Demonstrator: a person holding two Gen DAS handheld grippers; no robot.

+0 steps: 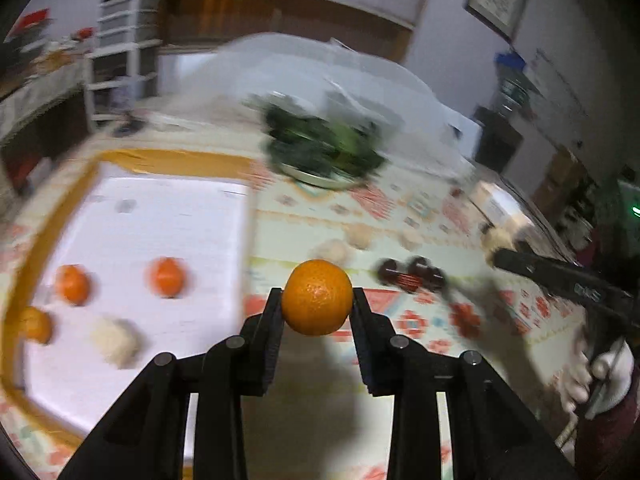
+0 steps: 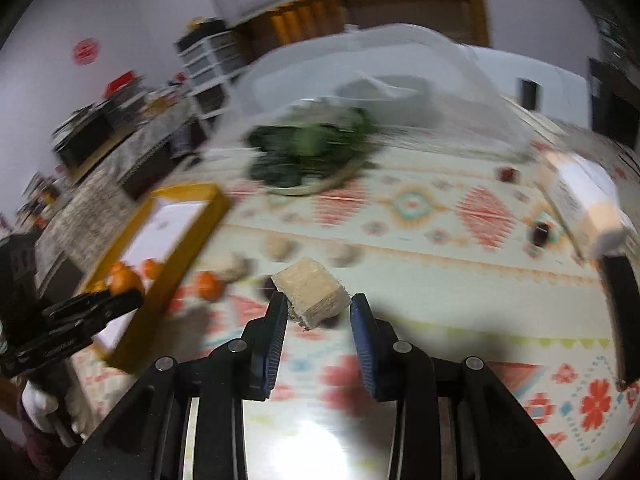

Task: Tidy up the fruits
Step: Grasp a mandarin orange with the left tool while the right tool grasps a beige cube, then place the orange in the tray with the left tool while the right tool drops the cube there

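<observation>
Fingers of the left gripper [image 1: 317, 298] clamp an orange [image 1: 317, 297] at their tips, pads pressed to both its sides, fruit lifted clear of the patterned tablecloth [image 1: 400, 216]. Left of the fingers lies a yellow-rimmed tray [image 1: 56, 216] with a white floor, holding three more oranges [image 1: 166, 277] and a pale round fruit [image 1: 116, 340]. Ahead and to the right of the tips sit dark red fruits [image 1: 412, 274]; farther ahead, a plate of greens [image 1: 324, 148] under a clear dome. Right gripper [image 2: 319, 306]: fingers close on a pale tan block [image 2: 310, 296], left pad touching it; contact at the right pad too blurred to judge. Beyond its left finger, another orange [image 2: 208, 285] lies on the cloth just beside the tray.
</observation>
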